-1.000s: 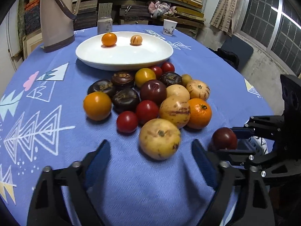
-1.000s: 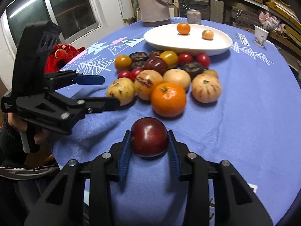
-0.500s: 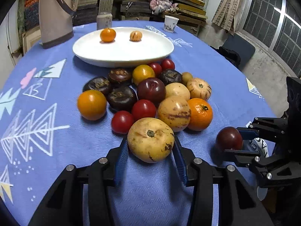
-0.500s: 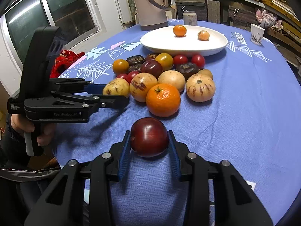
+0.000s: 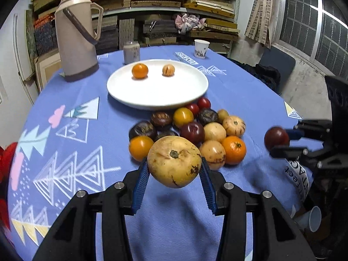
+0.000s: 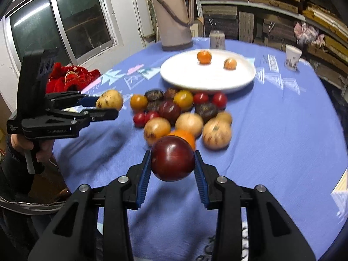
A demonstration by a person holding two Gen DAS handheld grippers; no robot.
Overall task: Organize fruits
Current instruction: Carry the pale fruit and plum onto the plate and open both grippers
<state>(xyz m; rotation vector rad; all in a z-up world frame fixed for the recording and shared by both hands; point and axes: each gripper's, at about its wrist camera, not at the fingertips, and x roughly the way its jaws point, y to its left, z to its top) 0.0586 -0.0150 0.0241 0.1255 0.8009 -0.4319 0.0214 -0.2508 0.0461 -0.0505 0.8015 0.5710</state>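
Observation:
My left gripper point(image 5: 174, 169) is shut on a large yellow fruit point(image 5: 174, 162) with brown specks, held above the blue cloth. My right gripper point(image 6: 173, 165) is shut on a dark red plum point(image 6: 173, 158), also lifted off the table. Each gripper shows in the other's view: the left gripper point(image 6: 106, 106) with the yellow fruit point(image 6: 109, 100), the right gripper point(image 5: 280, 141) with the plum point(image 5: 276, 138). A heap of several fruits point(image 5: 191, 128) lies in front of a white plate point(image 5: 157, 93). On the plate sit an orange point(image 5: 139, 70) and a small striped fruit point(image 5: 168, 70).
A beige thermos jug point(image 5: 75, 37) stands at the back left, with a grey can point(image 5: 131, 52) and a paper cup point(image 5: 201, 48) behind the plate. A red cloth point(image 6: 69, 78) lies off the table's left edge. A hand point(image 6: 32, 148) grips the left tool.
The left gripper closed on the yellow fruit and lifted it off the cloth. The right gripper, holding the plum throughout, rose too. The plate and heap now look farther below.

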